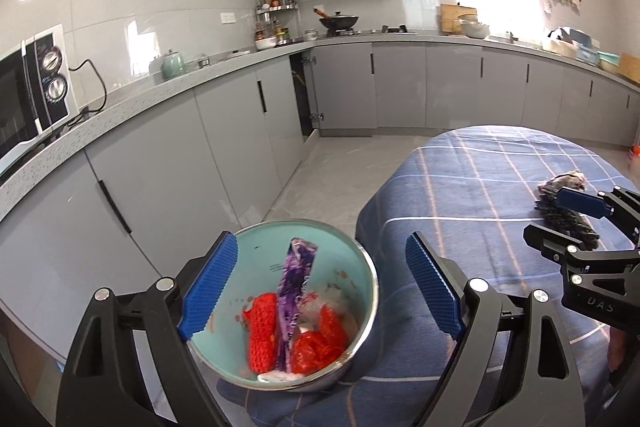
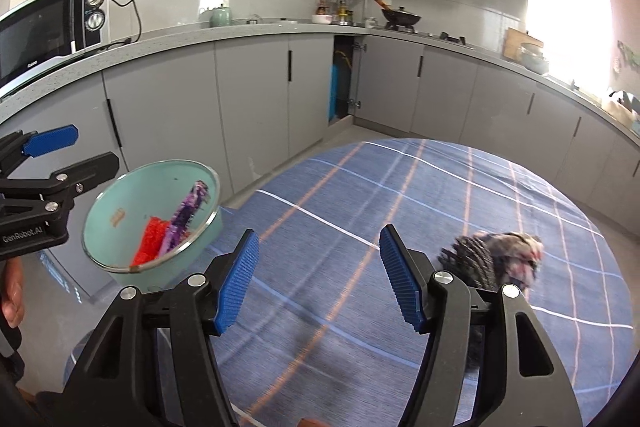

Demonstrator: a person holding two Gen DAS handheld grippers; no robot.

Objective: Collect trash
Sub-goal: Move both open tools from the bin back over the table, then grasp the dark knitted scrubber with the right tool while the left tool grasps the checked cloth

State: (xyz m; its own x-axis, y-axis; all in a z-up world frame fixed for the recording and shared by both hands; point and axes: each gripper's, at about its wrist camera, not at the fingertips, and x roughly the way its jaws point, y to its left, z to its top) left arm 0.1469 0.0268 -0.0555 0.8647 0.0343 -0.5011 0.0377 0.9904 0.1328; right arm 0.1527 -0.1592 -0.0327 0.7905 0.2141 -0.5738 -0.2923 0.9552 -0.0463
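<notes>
While both grippers, left gripper (image 1: 322, 287) and right gripper (image 2: 318, 277), gape empty, bowl (image 1: 362, 259) of trash sits at tablecloth's (image 2: 400, 207) left edge, dark wad (image 2: 492, 255) toward its right.

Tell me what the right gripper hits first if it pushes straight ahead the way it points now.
Most likely the blue plaid tablecloth: the right gripper stands open with nothing between its fingers, aimed down at bare cloth. The dark crumpled wrapper lies off to its right, the teal bowl off to its left. Depth is uncertain.

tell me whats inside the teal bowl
The teal bowl holds a red knitted piece, a purple wrapper, crumpled red plastic and something white. Whatever lies beneath that pile is covered.
</notes>
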